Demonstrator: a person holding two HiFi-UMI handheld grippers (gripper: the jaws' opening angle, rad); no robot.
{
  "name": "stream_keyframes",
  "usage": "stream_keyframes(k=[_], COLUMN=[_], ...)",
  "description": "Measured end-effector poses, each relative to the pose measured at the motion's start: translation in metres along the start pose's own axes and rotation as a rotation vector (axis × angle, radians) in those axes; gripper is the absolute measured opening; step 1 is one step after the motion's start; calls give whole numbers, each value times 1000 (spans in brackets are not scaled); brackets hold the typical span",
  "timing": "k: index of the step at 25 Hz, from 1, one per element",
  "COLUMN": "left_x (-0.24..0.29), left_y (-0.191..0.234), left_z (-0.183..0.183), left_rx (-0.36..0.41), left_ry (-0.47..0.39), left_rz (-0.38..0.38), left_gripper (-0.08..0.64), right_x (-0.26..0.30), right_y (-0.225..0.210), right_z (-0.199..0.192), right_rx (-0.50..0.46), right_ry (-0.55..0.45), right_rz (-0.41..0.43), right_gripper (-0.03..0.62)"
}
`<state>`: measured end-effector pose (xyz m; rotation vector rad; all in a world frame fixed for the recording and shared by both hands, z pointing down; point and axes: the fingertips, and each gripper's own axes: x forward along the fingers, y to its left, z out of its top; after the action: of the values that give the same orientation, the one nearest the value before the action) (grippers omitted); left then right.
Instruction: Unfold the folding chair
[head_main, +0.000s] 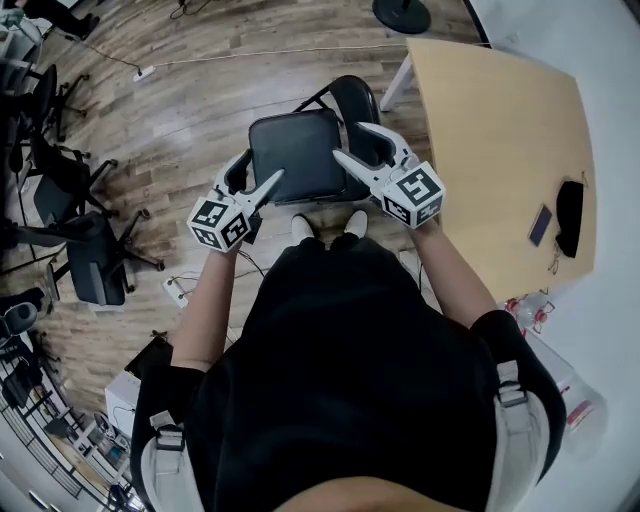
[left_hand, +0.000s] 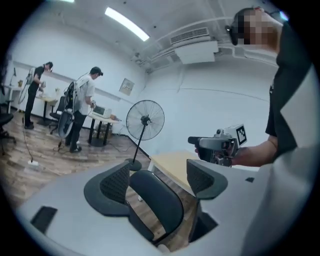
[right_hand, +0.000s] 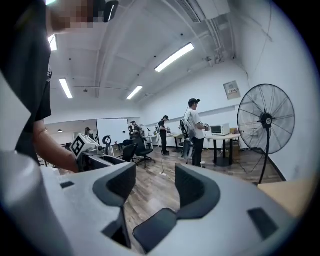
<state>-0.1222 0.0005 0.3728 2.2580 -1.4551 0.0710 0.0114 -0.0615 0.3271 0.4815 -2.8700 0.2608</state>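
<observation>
The folding chair stands on the wooden floor at the upper middle of the head view, just above our feet, its dark seat lying flat and the backrest beyond it; we judge it open or nearly so. The risk from here is the seat not being fully down; if we press on one edge only, the chair could tip or skid on the smooth floor, or knock the leg of the tabletop close by at the upper right; a gripper could also slip off the rounded padding.

The left gripper hovers at the seat's left edge, jaws spread wide, holding nothing; in its own view the dark pad shows in the gap between them, untouched as far as we can tell. The right gripper sits over the seat's right edge, jaws likewise well apart and empty.
</observation>
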Motion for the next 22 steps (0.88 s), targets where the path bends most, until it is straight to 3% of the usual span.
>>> stream_keyframes(k=[5, 9, 22], left_x=[-10, -16, -30], left_y=[-51, -76, -85], left_z=[55, 82, 114], left_rx=[228, 322, 319], left_ry=[-117, -178, -272], left_rz=[46, 84, 116], left_gripper=[347, 314, 253], right_x=[-10, -13, -7], right_y=[17, 29, 59], right_z=[31, 47, 82], right_rx=[-52, -69, -130], right_ry=[-85, -121, -204], right_rz=[25, 58, 127], right_gripper=[241, 236, 212])
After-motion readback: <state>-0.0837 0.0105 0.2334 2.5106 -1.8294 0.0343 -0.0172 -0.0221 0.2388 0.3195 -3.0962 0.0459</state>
